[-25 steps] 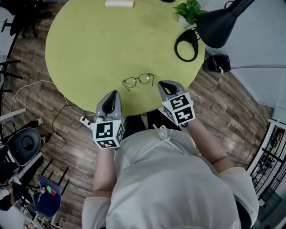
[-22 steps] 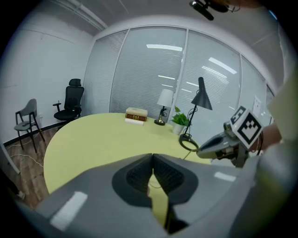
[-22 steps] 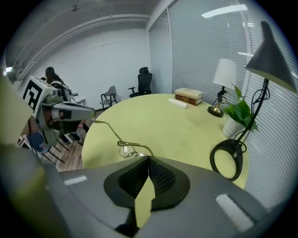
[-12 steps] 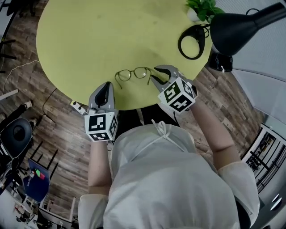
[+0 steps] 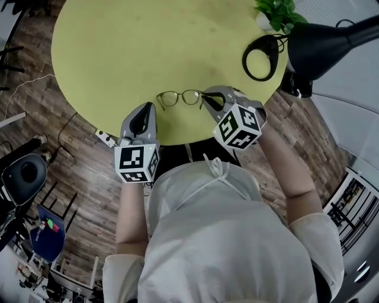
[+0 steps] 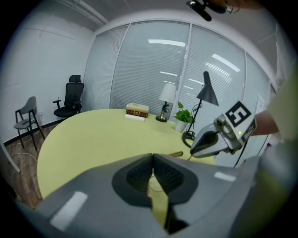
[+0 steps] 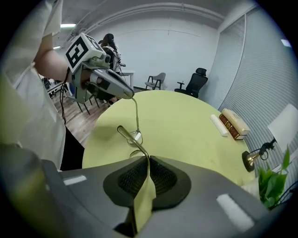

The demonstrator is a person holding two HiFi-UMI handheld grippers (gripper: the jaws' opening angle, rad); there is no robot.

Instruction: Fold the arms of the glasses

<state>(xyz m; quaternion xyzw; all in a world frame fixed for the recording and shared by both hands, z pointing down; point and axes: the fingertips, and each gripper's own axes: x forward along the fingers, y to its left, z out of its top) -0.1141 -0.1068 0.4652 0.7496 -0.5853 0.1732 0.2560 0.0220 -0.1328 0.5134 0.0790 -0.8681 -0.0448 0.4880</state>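
Observation:
Thin wire-framed glasses [image 5: 180, 97] lie on the round yellow-green table [image 5: 118, 47], close to its near edge. My left gripper [image 5: 147, 108] is at their left end, shut on the thin left arm, which runs from its tip [image 7: 132, 95] down to a lens [image 7: 135, 137]. My right gripper [image 5: 207, 97] is at the right end. Its jaws are closing, and the curved right arm [image 7: 132, 139] passes between the pads [image 7: 160, 174], which press on it. From the left gripper [image 6: 152, 160] I see the right gripper [image 6: 192, 151] across from me.
A black desk lamp [image 5: 323, 38] with a ring base [image 5: 259, 59] and a potted plant [image 5: 278, 10] stand at the table's far right. Books [image 7: 235, 123] lie at the far side. The person's body is right at the table's near edge. Office chairs [image 6: 70, 95] stand beyond.
The right gripper rolled over, came in to the glasses' right end, opened and closed on the right arm. The left gripper moved in to the left arm.

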